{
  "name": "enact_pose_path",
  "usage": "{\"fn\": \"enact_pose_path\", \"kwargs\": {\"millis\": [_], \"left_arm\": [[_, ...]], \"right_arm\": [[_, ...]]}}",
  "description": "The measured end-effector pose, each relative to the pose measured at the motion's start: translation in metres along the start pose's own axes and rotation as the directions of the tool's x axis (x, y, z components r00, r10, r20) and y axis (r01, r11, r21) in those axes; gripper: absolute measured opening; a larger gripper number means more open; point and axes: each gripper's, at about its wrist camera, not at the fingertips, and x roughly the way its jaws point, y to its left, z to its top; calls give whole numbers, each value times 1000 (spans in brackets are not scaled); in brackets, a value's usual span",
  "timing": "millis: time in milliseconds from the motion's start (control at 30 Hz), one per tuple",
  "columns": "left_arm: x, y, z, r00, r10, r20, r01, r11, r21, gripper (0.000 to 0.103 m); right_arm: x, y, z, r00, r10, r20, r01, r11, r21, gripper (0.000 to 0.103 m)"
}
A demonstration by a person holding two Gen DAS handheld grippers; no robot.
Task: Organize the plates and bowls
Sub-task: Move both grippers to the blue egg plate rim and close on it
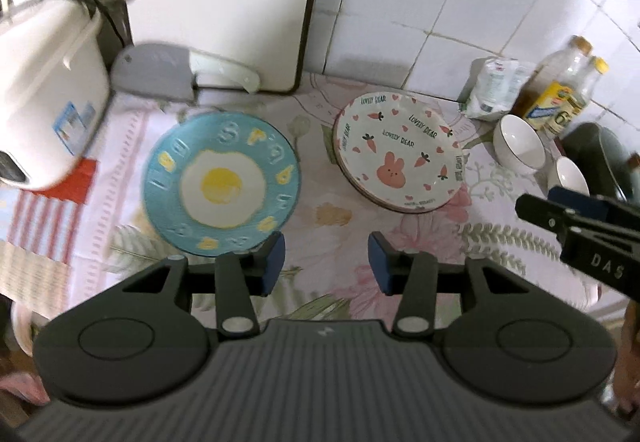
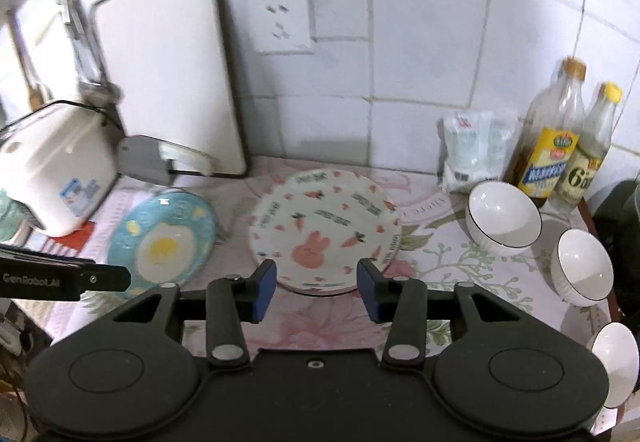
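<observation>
A blue plate [image 1: 222, 187] [image 2: 164, 242] with a fried-egg picture lies flat on the flowered cloth at the left. To its right sits a short stack of white plates [image 1: 400, 157] [image 2: 324, 226] with a pink rabbit and carrots. Three white bowls [image 2: 502, 215] [image 2: 584, 268] [image 2: 616, 362] stand in a row at the right; two of these bowls [image 1: 518, 141] [image 1: 572, 175] show in the left wrist view. My left gripper [image 1: 326, 262] hangs open above the cloth near the blue plate's front edge, nothing between its pads. My right gripper [image 2: 316, 290] is open above the rabbit stack's near rim, holding nothing.
A white rice cooker [image 1: 44, 89] stands at the left, with a white cutting board [image 2: 168, 69] leaning on the tiled wall behind a grey holder [image 1: 154, 71]. Two oil bottles [image 2: 552, 133] and a white bag [image 2: 472, 149] stand at the back right. A dark pot [image 1: 600, 153] sits far right.
</observation>
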Motion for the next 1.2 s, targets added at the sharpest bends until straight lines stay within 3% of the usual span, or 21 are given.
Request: {"fn": "enact_pose_path", "kwargs": {"millis": [267, 633, 867, 1200], "left_arm": [[-54, 30, -10, 999, 21, 46, -23, 999, 48, 51], [-63, 97, -17, 995, 29, 92, -33, 999, 36, 52], [-40, 139, -12, 982, 59, 181, -64, 998, 20, 57], [44, 175, -11, 980, 59, 190, -56, 998, -23, 57]], "right_arm": [[-35, 55, 1, 997, 73, 15, -72, 995, -61, 58], [-20, 113, 2, 983, 182, 0, -181, 980, -77, 61], [25, 129, -13, 966, 256, 50, -253, 966, -54, 68], [119, 136, -42, 976, 217, 26, -214, 974, -72, 68]]}}
